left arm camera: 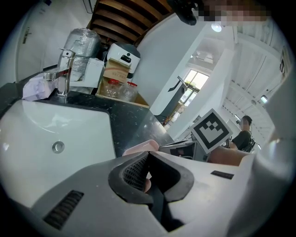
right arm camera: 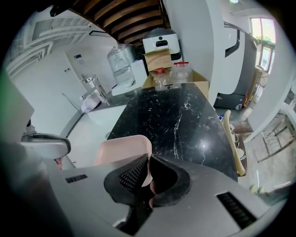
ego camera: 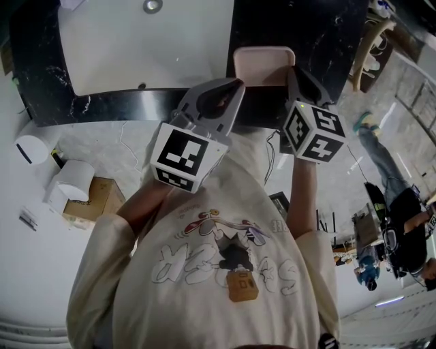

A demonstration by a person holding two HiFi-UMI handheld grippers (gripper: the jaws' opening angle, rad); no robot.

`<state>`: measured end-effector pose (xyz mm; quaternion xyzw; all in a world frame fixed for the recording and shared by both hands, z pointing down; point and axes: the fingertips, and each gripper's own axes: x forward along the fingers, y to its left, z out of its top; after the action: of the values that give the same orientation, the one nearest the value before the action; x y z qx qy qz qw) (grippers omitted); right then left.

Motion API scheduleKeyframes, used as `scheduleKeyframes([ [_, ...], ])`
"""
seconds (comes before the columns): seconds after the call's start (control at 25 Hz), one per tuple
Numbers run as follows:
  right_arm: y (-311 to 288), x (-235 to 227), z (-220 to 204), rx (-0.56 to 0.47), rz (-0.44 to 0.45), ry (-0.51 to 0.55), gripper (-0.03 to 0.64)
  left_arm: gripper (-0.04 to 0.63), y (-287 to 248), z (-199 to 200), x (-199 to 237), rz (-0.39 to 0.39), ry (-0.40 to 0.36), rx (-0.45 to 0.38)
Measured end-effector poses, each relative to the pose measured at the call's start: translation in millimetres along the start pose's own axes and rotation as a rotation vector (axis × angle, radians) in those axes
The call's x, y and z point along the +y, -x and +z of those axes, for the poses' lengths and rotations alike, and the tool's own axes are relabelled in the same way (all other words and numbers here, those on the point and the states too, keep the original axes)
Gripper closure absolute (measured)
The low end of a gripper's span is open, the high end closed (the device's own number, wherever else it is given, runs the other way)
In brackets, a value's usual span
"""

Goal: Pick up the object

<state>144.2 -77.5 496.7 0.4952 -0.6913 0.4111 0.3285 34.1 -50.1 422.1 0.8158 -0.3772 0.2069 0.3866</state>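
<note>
A pale pink tray lies on the black marble counter, just right of the white sink. My left gripper meets the tray's near left edge, and my right gripper meets its near right edge. In the left gripper view the left gripper is shut, with the pink tray pinched between its dark pads. In the right gripper view the right gripper is shut on the near rim of the pink tray. Most of the tray's near edge is hidden behind the gripper bodies.
The white sink with its drain and faucet lies to the left. Two red-lidded jars, a cardboard box and a water jug stand at the counter's far end. A chair back borders the counter's right edge.
</note>
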Motion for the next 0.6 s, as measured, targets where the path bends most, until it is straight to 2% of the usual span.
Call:
scheduleKeyframes([
  [0.24, 12, 3, 5, -0.04, 0.017, -0.072, 0.586, 0.581, 10, 4, -2, -0.005, -0.019, -0.014],
  [0.6, 34, 13, 3, -0.085, 0.005, -0.1, 0.586, 0.581, 29, 7, -10, -0.015, -0.062, -0.031],
])
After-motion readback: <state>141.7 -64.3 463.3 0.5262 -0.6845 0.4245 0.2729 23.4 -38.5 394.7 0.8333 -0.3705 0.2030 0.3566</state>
